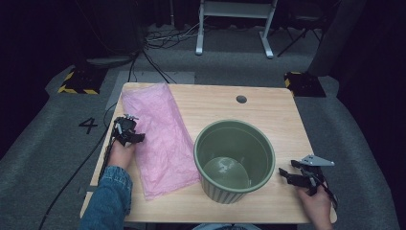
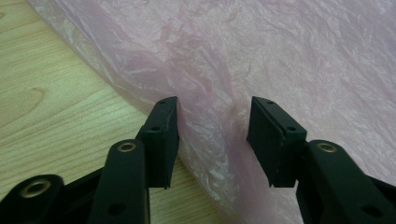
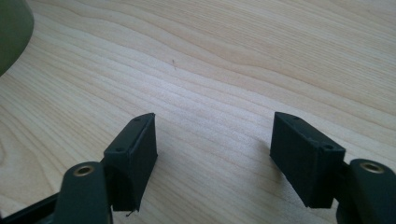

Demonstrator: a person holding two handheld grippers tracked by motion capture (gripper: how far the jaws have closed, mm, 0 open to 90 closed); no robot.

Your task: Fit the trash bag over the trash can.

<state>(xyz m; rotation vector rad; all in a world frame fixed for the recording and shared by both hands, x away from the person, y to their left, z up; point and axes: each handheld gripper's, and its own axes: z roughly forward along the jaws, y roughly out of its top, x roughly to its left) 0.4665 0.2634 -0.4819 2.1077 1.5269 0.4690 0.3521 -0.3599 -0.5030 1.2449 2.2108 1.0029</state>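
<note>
The light wooden surface (image 1: 268,115) carries a crinkled, translucent pink plastic bag (image 1: 160,139) lying flat at its left, beside a ribbed green plastic pot (image 1: 234,160). The left gripper (image 2: 212,116) view reveals a raised fold between its parted jaws. The right gripper (image 3: 212,135) gapes over bare wood.

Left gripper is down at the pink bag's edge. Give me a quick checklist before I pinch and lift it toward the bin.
1. Bag edge between the left gripper fingers: ok, a raised fold of the pink plastic bag sits in the gap.
2. Fingers pressing the film: not ok, gap visible on both sides.
3. Green bin upright and empty: ok.
4. Right gripper free: ok, open over bare table, right of the bin.
5. Bag opening end: cannot tell.
</note>
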